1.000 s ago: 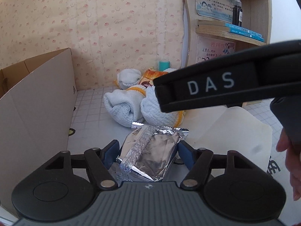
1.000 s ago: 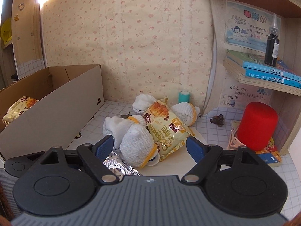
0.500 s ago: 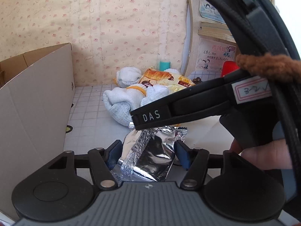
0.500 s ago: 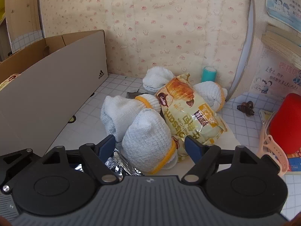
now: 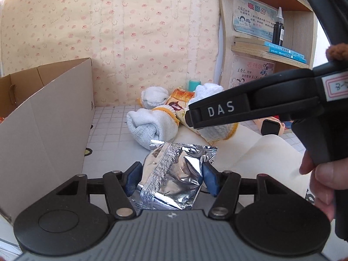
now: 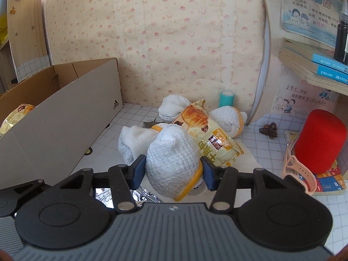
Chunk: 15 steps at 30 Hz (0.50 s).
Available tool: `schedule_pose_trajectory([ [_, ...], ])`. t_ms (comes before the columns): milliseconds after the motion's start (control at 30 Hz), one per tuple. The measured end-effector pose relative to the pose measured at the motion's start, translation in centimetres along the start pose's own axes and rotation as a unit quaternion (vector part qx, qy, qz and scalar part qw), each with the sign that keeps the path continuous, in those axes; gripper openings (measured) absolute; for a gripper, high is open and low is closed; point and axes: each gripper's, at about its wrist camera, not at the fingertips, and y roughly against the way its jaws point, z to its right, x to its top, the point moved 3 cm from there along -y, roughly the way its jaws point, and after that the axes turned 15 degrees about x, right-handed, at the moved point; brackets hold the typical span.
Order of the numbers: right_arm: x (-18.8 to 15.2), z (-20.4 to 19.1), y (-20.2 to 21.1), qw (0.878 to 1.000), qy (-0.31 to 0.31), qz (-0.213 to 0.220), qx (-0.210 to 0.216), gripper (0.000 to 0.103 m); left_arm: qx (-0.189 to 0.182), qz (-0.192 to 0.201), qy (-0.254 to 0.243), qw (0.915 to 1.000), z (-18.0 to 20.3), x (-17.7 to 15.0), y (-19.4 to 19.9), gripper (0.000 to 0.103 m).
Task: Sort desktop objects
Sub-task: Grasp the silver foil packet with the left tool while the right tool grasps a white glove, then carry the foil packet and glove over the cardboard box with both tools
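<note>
Left tongs clamp the foil packet at six o'clock; right tongs are closing around a rolled white sock. Next, presumably: carry both to the cardboard box at nine o'clock.

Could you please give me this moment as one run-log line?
left claw: shut on foil packet | right claw: closing around white glove | box: beside pile

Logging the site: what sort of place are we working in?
Probably a child's study desk at home: school certificates pinned in a wooden shelf unit, blue textbooks on its shelf, star-patterned wallpaper behind.
</note>
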Motion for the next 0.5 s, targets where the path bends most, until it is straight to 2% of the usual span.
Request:
schedule_pose_trajectory([
  [500,0.0,-0.6,5.6,0.999,0.006,0.044,-0.017,0.053,0.021,0.031,0.016,0.9992,-0.7,1.5,3.5,0.062],
])
